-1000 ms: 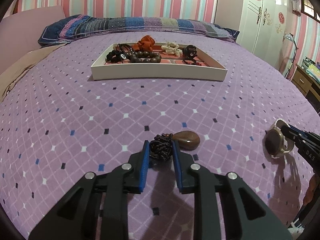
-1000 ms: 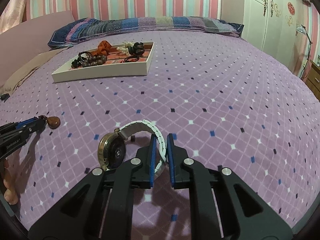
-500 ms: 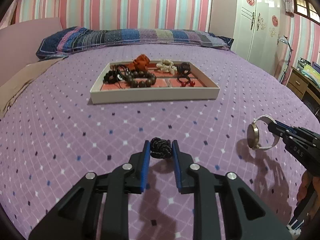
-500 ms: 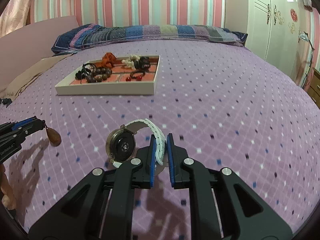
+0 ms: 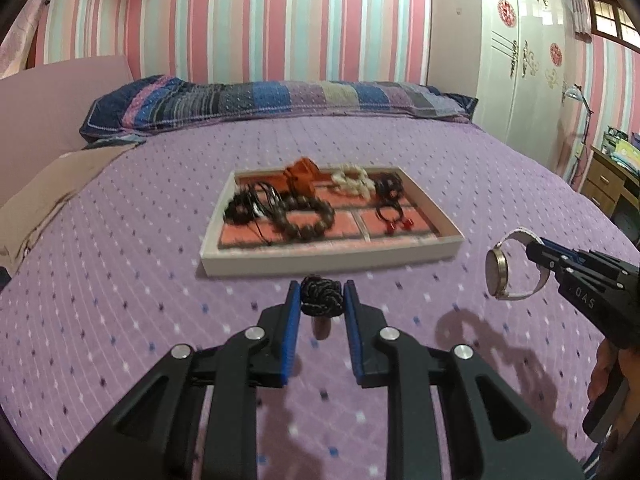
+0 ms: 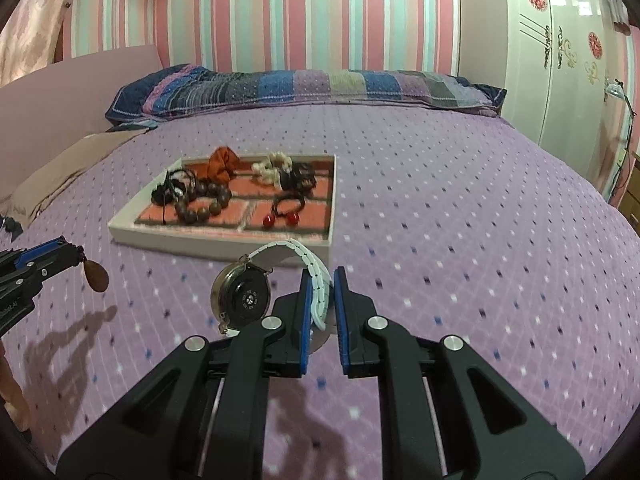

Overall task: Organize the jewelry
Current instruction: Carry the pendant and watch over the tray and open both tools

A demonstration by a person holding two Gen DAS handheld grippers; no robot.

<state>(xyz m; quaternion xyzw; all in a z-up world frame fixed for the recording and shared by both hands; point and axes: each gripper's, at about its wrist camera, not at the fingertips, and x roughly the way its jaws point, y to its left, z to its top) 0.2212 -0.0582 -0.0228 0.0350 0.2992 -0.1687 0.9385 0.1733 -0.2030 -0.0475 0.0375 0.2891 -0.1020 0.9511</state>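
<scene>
My left gripper [image 5: 320,298] is shut on the dark knotted cord [image 5: 321,295] of a pendant necklace, held above the bed; its brown teardrop pendant [image 6: 96,275] hangs below in the right wrist view. My right gripper [image 6: 321,292] is shut on the white strap of a wristwatch [image 6: 244,300], also lifted, and shows at the right of the left wrist view [image 5: 498,274]. A white jewelry tray [image 5: 328,257] with pink compartments lies ahead, holding a brown bead bracelet [image 5: 304,220], black cords, an orange scrunchie, a white bracelet and red beads.
The purple patterned bedspread [image 5: 120,280] fills the foreground. A striped pillow [image 5: 280,100] lies along the far edge, a tan cloth [image 5: 48,196] at the left. A white wardrobe [image 5: 520,60] and a wooden desk [image 5: 608,184] stand to the right.
Both grippers have lifted their pieces off the bedspread and moved forward toward the tray, which now looks larger and nearer. The pendant now hangs free under the left gripper.
</scene>
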